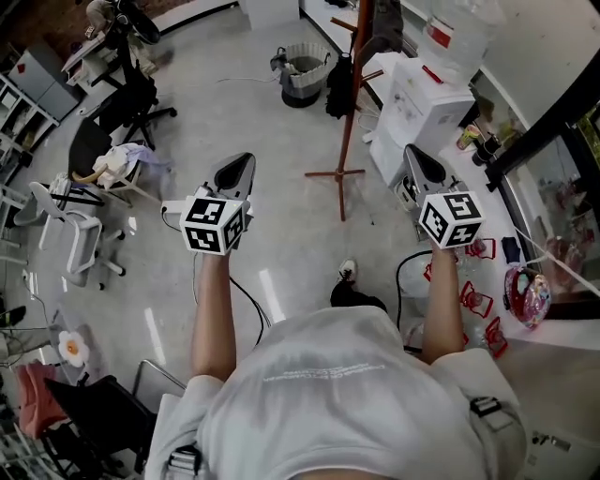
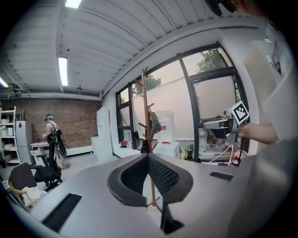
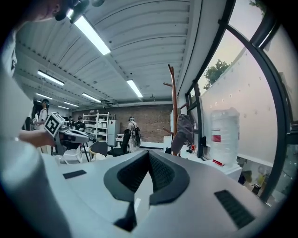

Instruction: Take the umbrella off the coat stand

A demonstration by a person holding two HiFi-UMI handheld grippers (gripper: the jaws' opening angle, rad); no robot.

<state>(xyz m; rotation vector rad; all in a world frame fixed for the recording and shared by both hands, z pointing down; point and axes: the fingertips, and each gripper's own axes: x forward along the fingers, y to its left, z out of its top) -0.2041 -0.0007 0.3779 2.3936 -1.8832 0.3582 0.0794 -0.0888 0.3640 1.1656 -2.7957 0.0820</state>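
The wooden coat stand (image 1: 349,103) rises from its cross foot on the grey floor ahead of me. A grey garment (image 1: 380,26) hangs near its top and a black bundle (image 1: 339,86) hangs lower on the pole; whether that bundle is the umbrella I cannot tell. My left gripper (image 1: 244,159) is held out left of the stand, jaws shut and empty. My right gripper (image 1: 413,150) is to the stand's right, also shut with nothing in it. The left gripper view shows the stand (image 2: 146,121) straight beyond the closed jaws; in the right gripper view it (image 3: 174,111) stands slightly to the right.
A white water dispenser (image 1: 422,103) with its bottle (image 1: 459,33) stands right of the stand. A waste basket (image 1: 302,70) sits behind it. Office chairs (image 1: 122,103) and a white chair (image 1: 70,225) crowd the left. A cable (image 1: 248,300) lies on the floor. A person (image 2: 52,135) stands far off.
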